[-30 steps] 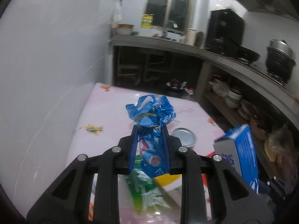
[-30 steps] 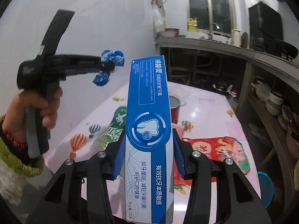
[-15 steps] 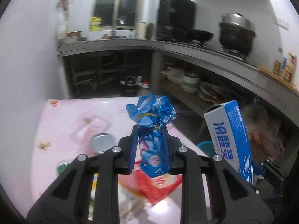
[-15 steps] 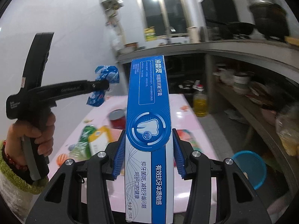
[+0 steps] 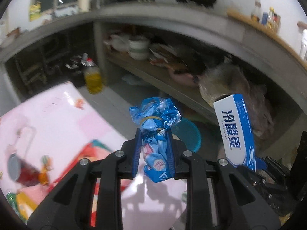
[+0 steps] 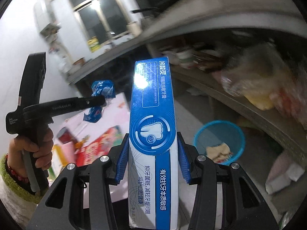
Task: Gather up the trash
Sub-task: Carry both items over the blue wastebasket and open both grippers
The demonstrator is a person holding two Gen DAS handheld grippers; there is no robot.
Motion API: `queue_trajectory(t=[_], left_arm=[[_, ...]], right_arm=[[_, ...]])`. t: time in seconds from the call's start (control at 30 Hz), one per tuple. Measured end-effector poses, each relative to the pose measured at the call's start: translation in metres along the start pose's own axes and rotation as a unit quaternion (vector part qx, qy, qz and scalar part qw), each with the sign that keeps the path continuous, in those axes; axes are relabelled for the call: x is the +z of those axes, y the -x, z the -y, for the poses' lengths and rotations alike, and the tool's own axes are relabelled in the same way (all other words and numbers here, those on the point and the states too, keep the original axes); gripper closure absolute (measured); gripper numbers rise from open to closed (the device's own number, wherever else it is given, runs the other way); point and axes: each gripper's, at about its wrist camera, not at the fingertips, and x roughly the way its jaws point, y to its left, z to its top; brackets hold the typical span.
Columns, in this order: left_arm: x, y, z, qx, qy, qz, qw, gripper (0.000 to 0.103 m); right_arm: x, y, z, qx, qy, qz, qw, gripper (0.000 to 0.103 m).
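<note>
My left gripper is shut on a crumpled blue plastic wrapper tied with a rubber band; the wrapper and the left gripper, held by a hand, also show in the right wrist view. My right gripper is shut on a tall blue and white toothpaste box, which stands upright between the pads. That box appears at the right of the left wrist view. A blue plastic basket with some scraps in it stands on the floor beyond the table; the basket lies just behind the wrapper.
The pink table carries a red packet, a red can and green and yellow packets. A yellow oil bottle stands on the floor. A grey counter with a lower shelf of bowls and bags runs behind the basket.
Both grippers have swung right, away from the table toward the shelves, and tipped downward. The blue basket has come into view near both. The wrapper and box stay gripped.
</note>
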Motion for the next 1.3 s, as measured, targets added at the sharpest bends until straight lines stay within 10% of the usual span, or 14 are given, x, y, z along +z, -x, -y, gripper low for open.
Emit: queue_trajectory(t=[0.27,0.6,0.7,0.87,1.3], left_arm=[[0.008,-0.11,0.031,-0.025,-0.025,-0.132,0.9907,0.08],[0.011,-0.253,0.042,-0.047,0.008,-0.275,0.9602,0.08],[0.02,-0.281,0.044,-0.049,0.012,-0.281,0.9585,0.079],[0.039,-0.306,0.048,-0.029,0.044,-0.257,0.965,0.041],[0.035,-0.238,0.03,-0.016,0.019,-0.189,0.9816,0.036]], right_arm=[[-0.018,-0.036,0.101,-0.023,-0.145,-0.037,0.988,0.058],[-0.051,-0.149,0.203,0.014,-0.342,-0.117,0.932,0.058],[-0.046,-0.189,0.221,0.013,-0.374,-0.113,0.921,0.056],[-0.042,-0.247,0.247,-0.036,-0.364,-0.099,0.925,0.031],[-0.093,-0.215,0.23,-0.101,-0.318,-0.114,0.936,0.031]])
